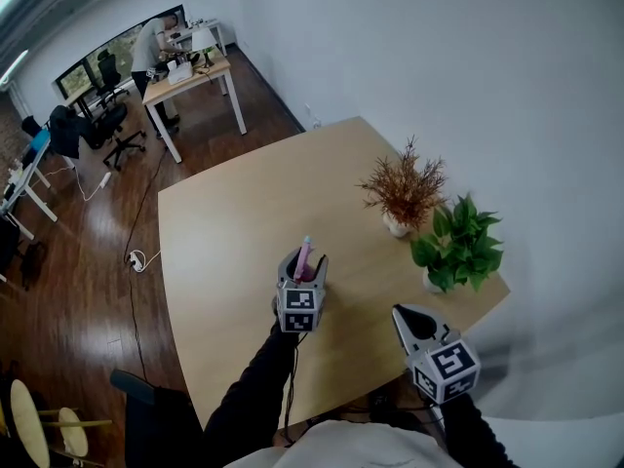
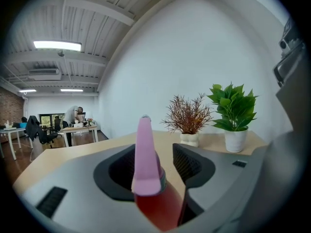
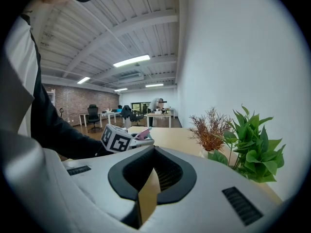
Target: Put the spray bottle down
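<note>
A spray bottle [image 1: 303, 258] with a pink top and a red body [image 2: 158, 205] stands upright between the jaws of my left gripper [image 1: 302, 254] over the middle of the wooden table [image 1: 224, 232]. In the left gripper view the jaws stand apart, with a gap showing on each side of the pink top [image 2: 145, 154], so the left gripper [image 2: 154, 152] is open. Whether the bottle's base rests on the table is hidden. My right gripper [image 1: 411, 315] hovers near the table's front right, shut and empty [image 3: 153, 148]. It sees the bottle's top [image 3: 142, 133] to its left.
A dried reddish plant [image 1: 402, 191] and a green potted plant [image 1: 458, 247] stand at the table's right edge by the white wall. Beyond the table lie wooden floor, a cable [image 1: 136, 258], office chairs [image 1: 115, 125] and a desk [image 1: 195, 76] where a person stands.
</note>
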{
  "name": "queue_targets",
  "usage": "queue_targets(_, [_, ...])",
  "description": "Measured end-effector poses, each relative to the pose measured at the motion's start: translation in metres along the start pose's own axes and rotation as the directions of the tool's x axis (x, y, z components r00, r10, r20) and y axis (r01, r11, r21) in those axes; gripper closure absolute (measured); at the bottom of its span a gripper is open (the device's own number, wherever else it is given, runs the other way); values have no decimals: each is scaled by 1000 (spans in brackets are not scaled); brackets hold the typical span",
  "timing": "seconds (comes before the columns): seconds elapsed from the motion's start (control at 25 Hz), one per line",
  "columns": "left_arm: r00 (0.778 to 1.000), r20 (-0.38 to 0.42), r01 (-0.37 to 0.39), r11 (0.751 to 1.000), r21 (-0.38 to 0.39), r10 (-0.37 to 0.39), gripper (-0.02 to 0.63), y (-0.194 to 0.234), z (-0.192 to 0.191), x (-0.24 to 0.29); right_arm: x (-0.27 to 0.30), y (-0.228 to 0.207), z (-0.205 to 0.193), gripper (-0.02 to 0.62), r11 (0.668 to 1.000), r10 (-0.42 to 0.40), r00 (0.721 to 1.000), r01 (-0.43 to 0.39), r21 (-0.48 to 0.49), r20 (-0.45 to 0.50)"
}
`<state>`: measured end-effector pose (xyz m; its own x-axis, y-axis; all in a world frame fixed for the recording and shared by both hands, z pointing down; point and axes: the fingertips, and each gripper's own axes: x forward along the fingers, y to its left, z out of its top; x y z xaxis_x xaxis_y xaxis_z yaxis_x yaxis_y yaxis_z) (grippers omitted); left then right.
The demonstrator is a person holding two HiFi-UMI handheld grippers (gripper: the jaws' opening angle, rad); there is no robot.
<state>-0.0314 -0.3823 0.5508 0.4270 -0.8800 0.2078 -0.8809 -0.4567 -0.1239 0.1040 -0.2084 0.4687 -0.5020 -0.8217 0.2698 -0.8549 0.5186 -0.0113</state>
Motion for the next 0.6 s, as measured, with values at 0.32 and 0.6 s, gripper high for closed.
queue_targets(0.32, [998,-29,-53,997,-47,52,313,9,-14,-43,8,11,10,618,999,41,999,-41,-7,21])
queue_targets(0.6, [994,-30,-112,989,-95,109,313,19,-17,-124,20,30,13,617,996,89,995,-89,-12,38])
